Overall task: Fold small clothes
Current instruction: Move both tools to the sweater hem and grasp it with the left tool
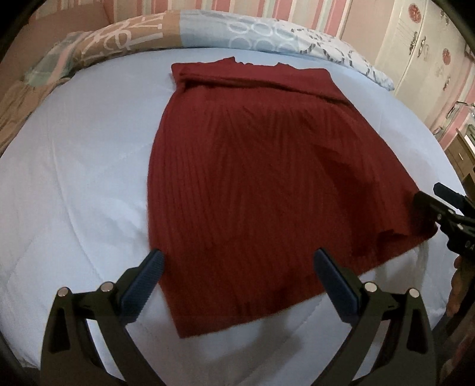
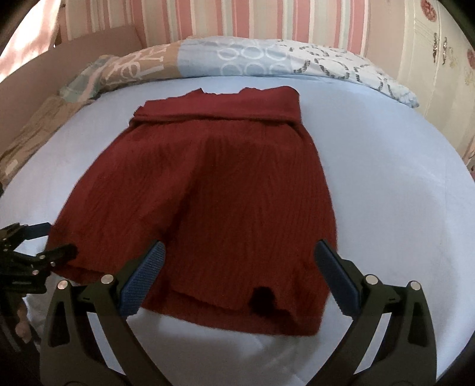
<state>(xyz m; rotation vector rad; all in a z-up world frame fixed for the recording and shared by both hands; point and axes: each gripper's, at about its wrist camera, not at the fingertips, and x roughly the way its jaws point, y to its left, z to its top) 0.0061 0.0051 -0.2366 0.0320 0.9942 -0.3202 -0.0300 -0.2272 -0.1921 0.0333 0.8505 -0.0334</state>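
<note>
The left tool [image 1: 237, 265], black-framed with blue ribbed pads, hangs with its fingers spread wide over the near hem of a dark red ribbed knit garment [image 1: 261, 178], holding nothing. Its left pad [image 1: 145, 282] sits over the garment's near-left edge, its right pad [image 1: 332, 285] over red cloth near the hem. The right tool [image 2: 239, 258] is likewise spread wide and holds nothing, poised above the same hem; a small dark patch [image 2: 262, 301] marks the cloth between its pads.

The dark red ribbed knit garment lies spread flat on a pale blue quilted bed cover [image 1: 74, 178], widening toward the cameras, with its far end folded over into a band [image 2: 225, 102]. In the left wrist view the right tool shows at the right border, by the garment's near-right corner; whether it touches the cloth cannot be told.

Beyond the garment lies a patterned blue, white and tan pillow [image 1: 237, 29] against a pink-and-white striped wall [image 2: 237, 17]. A white cabinet with red floral decals [image 1: 421, 50] stands at the right.
</note>
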